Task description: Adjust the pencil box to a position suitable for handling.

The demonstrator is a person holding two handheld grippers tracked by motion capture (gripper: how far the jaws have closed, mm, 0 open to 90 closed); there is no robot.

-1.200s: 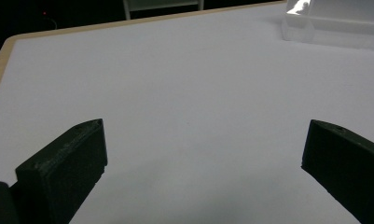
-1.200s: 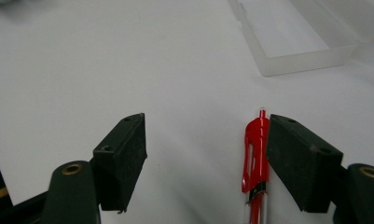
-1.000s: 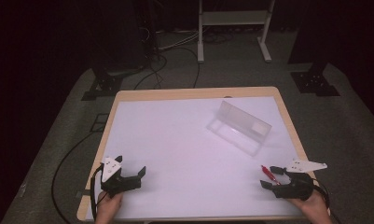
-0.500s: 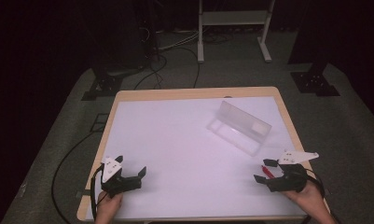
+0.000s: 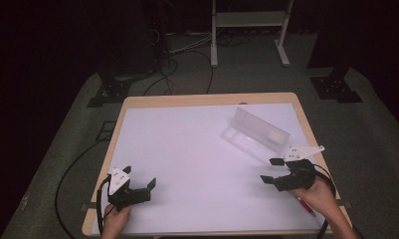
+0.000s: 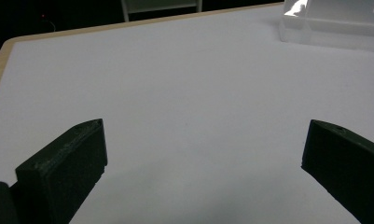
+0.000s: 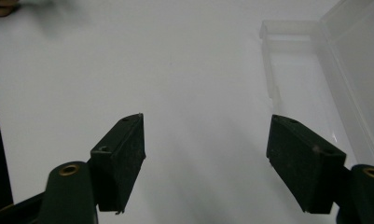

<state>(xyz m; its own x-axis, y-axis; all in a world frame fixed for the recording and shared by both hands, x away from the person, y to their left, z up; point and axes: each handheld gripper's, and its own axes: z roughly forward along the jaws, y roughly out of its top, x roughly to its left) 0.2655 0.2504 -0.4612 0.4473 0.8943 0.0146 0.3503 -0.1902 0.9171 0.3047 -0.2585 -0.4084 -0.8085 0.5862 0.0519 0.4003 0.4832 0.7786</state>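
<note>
A dark room, cables on the grey floor, and in the middle a wooden table (image 5: 207,99) under a white sheet, lit bright. The clear plastic box (image 5: 260,130) sits just ahead of the right gripper (image 5: 270,170), lid standing open, and in the right gripper view it (image 7: 315,70) lies ahead and to the right of the jaws, near but not touching. Its long axis runs slantwise across the table's far right part, one end toward the far middle, the other toward the right edge, and the open side faces up. I'd call it light, stiff and slick, thin-walled, likely to skid on the sheet if nudged, so the long wall or the lid's edge looks the best place to pinch, gently. Right gripper's jaws stand wide apart, nothing between them. Behind that hand, by the wrist, a red pen (image 5: 306,205) peeks out on the sheet. Over on the other side, the left gripper (image 5: 137,185) rests low near the table's front left corner, jaws spread too, empty, with the box (image 6: 334,23) well off at the far right of its view.
</note>
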